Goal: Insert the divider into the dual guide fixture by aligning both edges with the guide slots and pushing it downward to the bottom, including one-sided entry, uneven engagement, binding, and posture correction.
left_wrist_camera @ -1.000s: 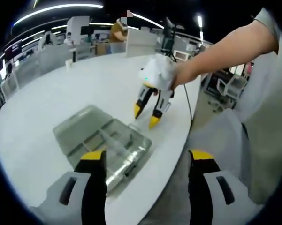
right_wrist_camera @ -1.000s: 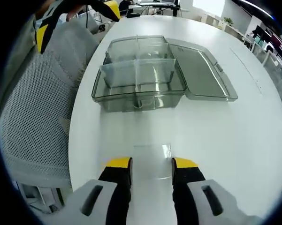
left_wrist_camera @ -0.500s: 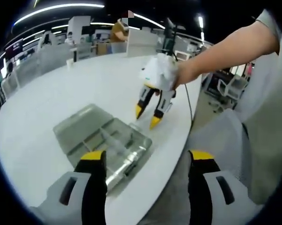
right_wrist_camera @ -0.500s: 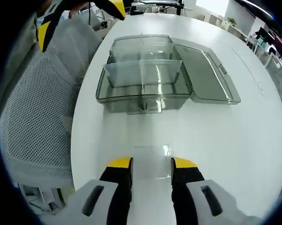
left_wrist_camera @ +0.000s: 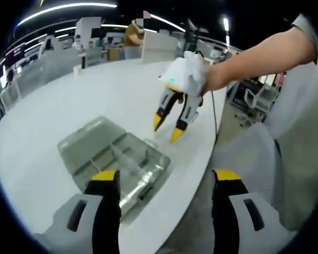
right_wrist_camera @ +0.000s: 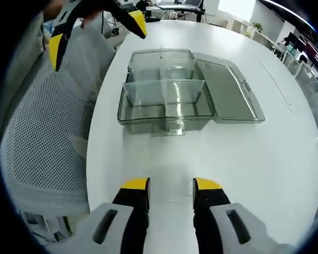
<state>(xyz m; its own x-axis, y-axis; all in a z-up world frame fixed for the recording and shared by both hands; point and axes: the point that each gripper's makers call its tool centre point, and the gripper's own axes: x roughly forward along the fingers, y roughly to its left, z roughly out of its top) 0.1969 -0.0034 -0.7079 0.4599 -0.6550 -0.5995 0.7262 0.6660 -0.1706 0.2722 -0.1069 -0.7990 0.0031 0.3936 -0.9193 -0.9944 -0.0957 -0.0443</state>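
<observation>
Right gripper [right_wrist_camera: 171, 185] is hovering low over the white table [right_wrist_camera: 254, 159], jaws a modest gap apart. I am seeing a faint clear pane between them, probably the divider [right_wrist_camera: 172, 175]; I cannot tell whether they are pinching it. Ahead, well apart, the clear fixture box [right_wrist_camera: 166, 98] is sitting with its lid folded open. Left gripper [left_wrist_camera: 166, 177] is waiting spread wide and holding nothing, near the box. I am judging that the pane needs carrying level, both edges meeting the slots together, then pressing straight down.
</observation>
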